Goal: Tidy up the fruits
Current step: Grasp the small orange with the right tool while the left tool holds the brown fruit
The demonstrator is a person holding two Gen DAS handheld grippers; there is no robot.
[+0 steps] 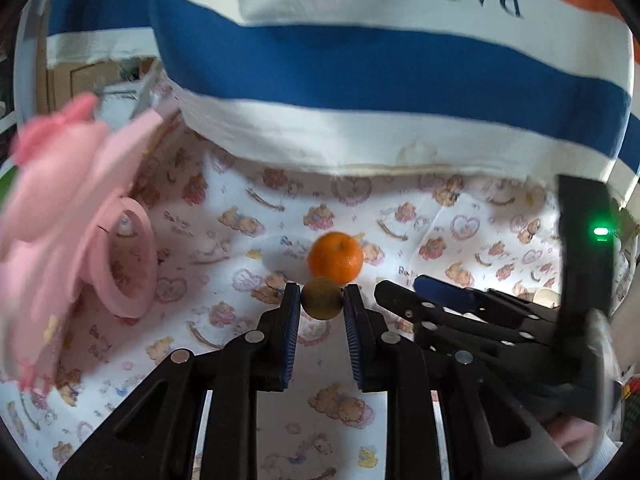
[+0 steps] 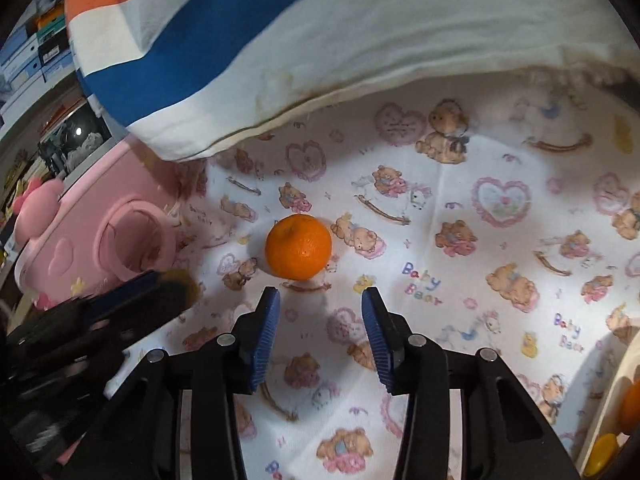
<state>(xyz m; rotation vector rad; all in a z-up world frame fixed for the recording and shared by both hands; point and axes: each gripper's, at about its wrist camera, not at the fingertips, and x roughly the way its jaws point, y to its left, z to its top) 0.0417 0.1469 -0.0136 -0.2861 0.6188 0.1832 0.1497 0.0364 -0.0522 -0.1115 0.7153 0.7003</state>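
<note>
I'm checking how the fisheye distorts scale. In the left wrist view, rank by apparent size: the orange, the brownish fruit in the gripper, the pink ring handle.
1. Pink ring handle, largest as it looks, though it is nearer the lens edge and blurred.
2. Orange.
3. Brownish fruit, slightly smaller than the orange despite being nearer the camera.

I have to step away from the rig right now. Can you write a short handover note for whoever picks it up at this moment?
Left gripper: shut on a small round brownish-green fruit, held above the bear-print cloth.
Right gripper: open, nothing between its pads, pointed at the round orange tangerine lying on the cloth just ahead.
Pink plastic box with a ring handle: to the left of the tangerine.
Done: brownish fruit picked up.
Left: place it, then grasp and place the tangerine.
</note>
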